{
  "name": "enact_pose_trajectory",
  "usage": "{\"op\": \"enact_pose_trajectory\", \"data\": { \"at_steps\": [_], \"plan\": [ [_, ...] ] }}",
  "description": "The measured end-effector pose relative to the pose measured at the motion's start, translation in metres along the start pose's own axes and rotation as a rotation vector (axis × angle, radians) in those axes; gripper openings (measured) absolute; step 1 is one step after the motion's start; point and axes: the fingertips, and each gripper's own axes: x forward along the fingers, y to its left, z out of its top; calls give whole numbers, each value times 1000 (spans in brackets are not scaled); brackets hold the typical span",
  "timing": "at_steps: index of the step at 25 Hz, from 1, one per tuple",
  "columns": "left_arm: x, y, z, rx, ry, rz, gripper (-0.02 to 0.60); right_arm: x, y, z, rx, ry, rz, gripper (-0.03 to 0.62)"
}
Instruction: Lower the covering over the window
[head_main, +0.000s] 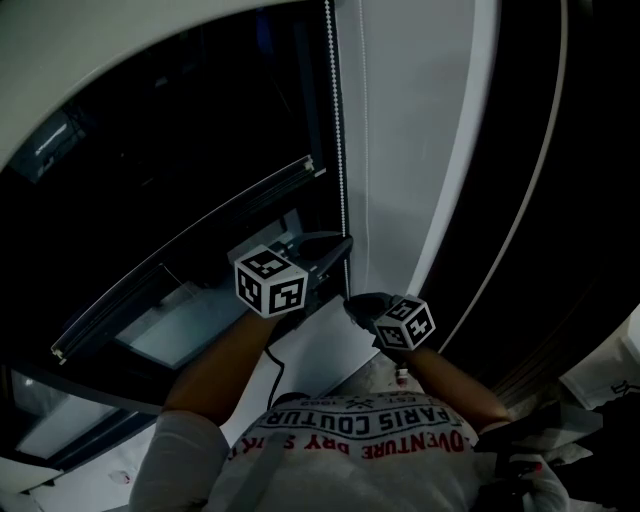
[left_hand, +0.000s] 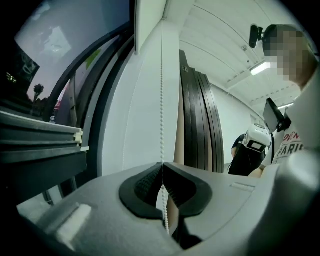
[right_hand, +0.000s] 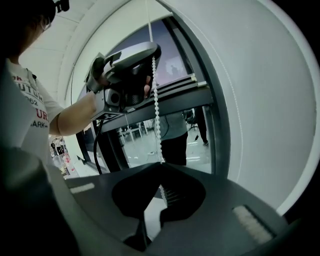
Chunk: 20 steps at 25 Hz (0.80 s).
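Observation:
A white bead chain (head_main: 336, 120) hangs down the window's right side, beside a white wall panel (head_main: 420, 120). My left gripper (head_main: 345, 243) is shut on the chain, whose beads run straight into the closed jaws in the left gripper view (left_hand: 162, 165). My right gripper (head_main: 350, 298) is shut on the same chain just below the left one, and the chain (right_hand: 156, 105) enters its jaws (right_hand: 161, 164). The right gripper view shows the left gripper (right_hand: 154, 50) higher up the chain. The dark blind's bottom rail (head_main: 200, 245) crosses the window part-way down.
The window frame (right_hand: 212, 115) stands close on the chain's right side in the right gripper view. Dark vertical panels (left_hand: 200, 125) stand right of the white wall. A person (right_hand: 175, 135) stands behind the glass. A cable (head_main: 275, 375) hangs from my left gripper.

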Motion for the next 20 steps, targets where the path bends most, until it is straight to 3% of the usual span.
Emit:
{"op": "enact_pose_trajectory", "data": {
  "at_steps": [5, 12, 15, 20],
  "plan": [
    [0, -6, -44, -8, 79, 10, 9, 7, 0, -42, 68, 87, 12, 3],
    [-1, -7, -73, -40, 71, 15, 9, 13, 2, -69, 105, 130, 5, 5],
    [-1, -7, -95, -23, 109, 27, 8, 15, 3, -92, 116, 195, 1, 5],
    [-4, 0, -121, -84, 102, 48, 9, 18, 6, -112, 146, 211, 10, 5]
  ]
}}
